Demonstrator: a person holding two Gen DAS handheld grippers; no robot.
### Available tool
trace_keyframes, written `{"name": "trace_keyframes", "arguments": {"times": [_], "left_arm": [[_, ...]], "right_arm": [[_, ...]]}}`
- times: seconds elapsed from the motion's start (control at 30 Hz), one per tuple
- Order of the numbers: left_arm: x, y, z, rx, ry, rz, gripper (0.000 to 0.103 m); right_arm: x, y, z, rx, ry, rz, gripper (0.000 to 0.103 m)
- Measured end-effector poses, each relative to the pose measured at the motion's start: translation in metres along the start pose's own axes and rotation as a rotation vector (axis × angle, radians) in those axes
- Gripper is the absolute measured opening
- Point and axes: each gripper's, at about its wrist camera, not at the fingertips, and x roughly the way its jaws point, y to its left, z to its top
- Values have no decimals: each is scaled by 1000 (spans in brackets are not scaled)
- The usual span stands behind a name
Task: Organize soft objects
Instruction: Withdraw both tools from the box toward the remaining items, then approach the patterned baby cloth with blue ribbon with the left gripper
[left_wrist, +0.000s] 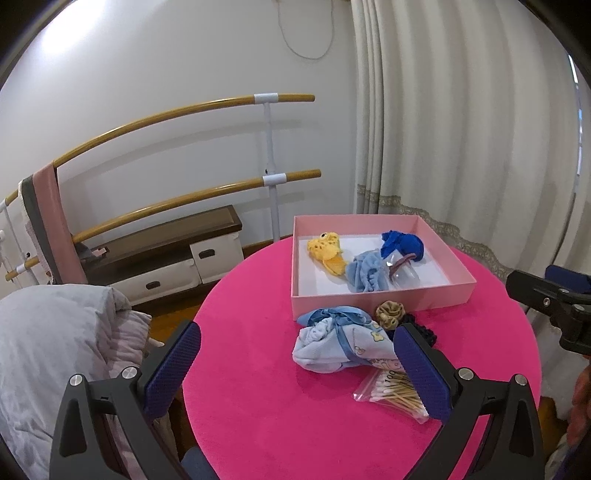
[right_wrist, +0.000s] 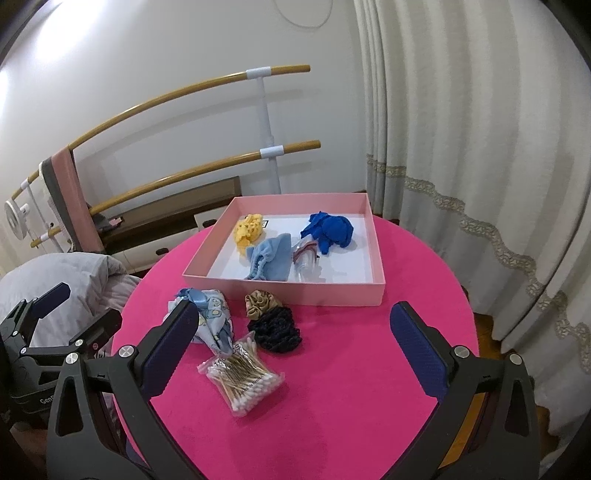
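**Q:** Nearest the lens, what do the two tools look like?

**R:** Both are spread wide with nothing between the pads. The left hand-held gripper (left_wrist: 297, 365) hovers low over the near-left edge of the pink round worktop (left_wrist: 258, 406), pointing toward the box. Its right pad overlaps the bag of cotton swabs (left_wrist: 391, 395) in view; whether it touches, I cannot tell. The right hand-held gripper (right_wrist: 293, 343) hangs over the near edge, level, also empty.

**Q:** How many items are on the worktop?

**R:** Four lie loose in front of the box: one light blue patterned cloth bundle (left_wrist: 340, 343) tied with a blue ribbon, one tan scrunchie (right_wrist: 262, 302), one black scrunchie (right_wrist: 275, 332) touching the tan one, and the one swab bag just beside the bundle.

**Q:** And inside the pink box (right_wrist: 280, 293)?

**R:** Four things: one yellow plush toy (right_wrist: 249, 230) at the back left, one pale blue drawstring pouch (right_wrist: 269, 260) just in front of it, one dark blue cloth (right_wrist: 328, 230) at the back right, and one clear plastic item (right_wrist: 306, 264) between the pouch and the dark blue cloth.

**Q:** Does either tool hold anything?

**R:** No, both sets of jaws stand apart, gripping nothing.
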Motion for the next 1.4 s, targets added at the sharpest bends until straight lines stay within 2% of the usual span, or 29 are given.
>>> {"name": "trace_keyframes", "arguments": {"times": [0.43, 0.63, 0.9, 0.97, 1.1, 1.2, 1.4], "left_arm": [[42, -8, 6, 3, 96, -57, 103], [77, -19, 14, 13, 133, -64, 103], [140, -28, 8, 19, 204, -11, 103], [156, -26, 5, -6, 219, -39, 103], [172, -14, 1, -77, 217, -96, 103], [180, -10, -3, -90, 216, -123, 103], [185, -17, 2, -57, 228, -101, 103]], "right_arm": [[25, -10, -3, 9, 63, -16, 103], [40, -12, -7, 9, 96, -21, 103], [63, -19, -12, 21, 141, -18, 103], [69, -20, -13, 20, 153, -16, 103], [83, -19, -17, 13, 186, -4, 103], [94, -15, -21, 5, 211, 7, 103], [101, -17, -22, 16, 218, 3, 103]]}}
